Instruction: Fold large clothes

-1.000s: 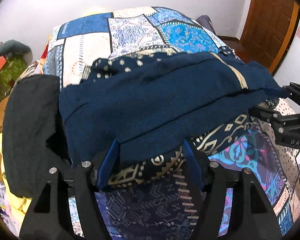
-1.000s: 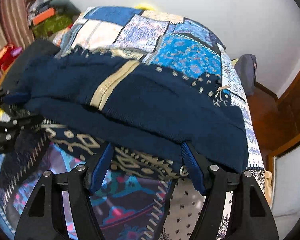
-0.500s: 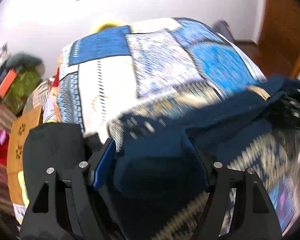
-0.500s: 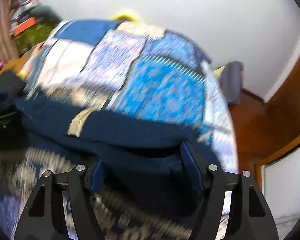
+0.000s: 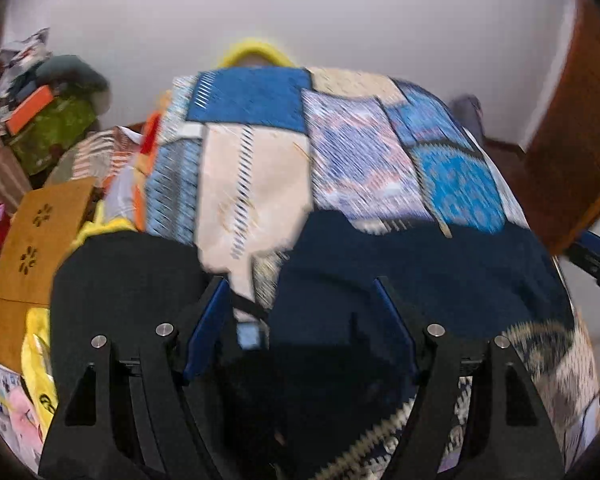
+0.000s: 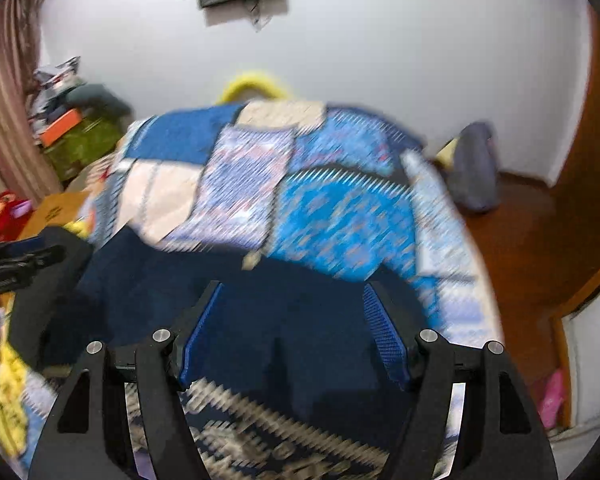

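the navy garment (image 5: pixel 412 280) lies across the near part of the patchwork bedspread (image 5: pixel 260 168), and both views are smeared with motion blur. the left gripper (image 5: pixel 300 320) has its jaws spread wide, dark cloth filling the gap between them; whether any fold is caught there i cannot tell. the right gripper (image 6: pixel 292 320) also stands with jaws wide apart over the same garment (image 6: pixel 300 320), no pinch visible

judging by the task, the step in hand is carrying or laying a fold across the bed. doing it well likely means keeping both grippers level with each other, so the folded edge lands straight, and drawing the cloth taut before it settles

for room: the far half of the bedspread is bare and gives space to lay the fold forward. on the left, a black garment (image 5: pixel 128 280) lies just beside the navy one and could be dragged along. on the right, the bed edge (image 6: pixel 472 280) drops to the wooden floor (image 6: pixel 512 240), so cloth pushed that way may slide off
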{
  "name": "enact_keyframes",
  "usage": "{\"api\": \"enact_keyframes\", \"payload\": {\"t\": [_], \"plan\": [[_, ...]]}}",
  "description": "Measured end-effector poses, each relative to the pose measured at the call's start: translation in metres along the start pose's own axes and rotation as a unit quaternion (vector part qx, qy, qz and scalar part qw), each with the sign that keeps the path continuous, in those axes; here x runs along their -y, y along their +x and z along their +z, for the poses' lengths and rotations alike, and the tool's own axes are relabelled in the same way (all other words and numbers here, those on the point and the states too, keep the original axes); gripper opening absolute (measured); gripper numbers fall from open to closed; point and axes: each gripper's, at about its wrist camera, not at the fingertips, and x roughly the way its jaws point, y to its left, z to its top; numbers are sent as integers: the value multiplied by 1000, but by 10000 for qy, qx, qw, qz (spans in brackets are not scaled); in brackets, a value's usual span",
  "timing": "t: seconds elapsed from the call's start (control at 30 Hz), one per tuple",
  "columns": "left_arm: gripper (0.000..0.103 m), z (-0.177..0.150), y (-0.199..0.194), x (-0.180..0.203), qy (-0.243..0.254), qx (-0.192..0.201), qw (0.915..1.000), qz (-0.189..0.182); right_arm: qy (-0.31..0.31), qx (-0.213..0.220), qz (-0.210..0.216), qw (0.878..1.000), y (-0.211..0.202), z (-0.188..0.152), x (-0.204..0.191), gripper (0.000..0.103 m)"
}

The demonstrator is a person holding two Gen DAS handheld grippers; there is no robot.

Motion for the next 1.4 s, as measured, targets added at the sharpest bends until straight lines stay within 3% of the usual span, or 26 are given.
{"api": "enact_keyframes", "payload": {"t": [0.13,0.27,0.37,0.5,0.67,0.93,1.17,1.3,1.4], "plan": [[72,-27,5,27,132,-176,9991,-367,94,-476,241,9985,25,-26,-2,67],[74,-52,8,50,15,-86,9982,-593,167,-899,376,9951,43,-53,-2,67],[74,-67,22,63,70,-166,9984,-536,427,-722,428,9956,38,-67,6,76],[75,-85,38,68,199,-242,9991,-300,596,-617,507,9950,25,-75,14,77],[76,-98,26,66,324,-79,9993,-178,153,-532,160,9983,10,-87,6,77],[76,-117,-2,45,21,-48,9999,-91,37,-564,-118,9983,-4,-97,5,77],[80,-145,-43,18,-581,174,9922,-1092,-18,-426,-29,9991,-18,-101,0,77],[81,-164,-37,2,-1048,6,9846,-1401,116,-301,108,9994,-25,-102,-3,77],[81,-175,-21,-11,-1641,-275,9704,-1752,155,-261,156,9994,-27,-102,-5,77]]}}
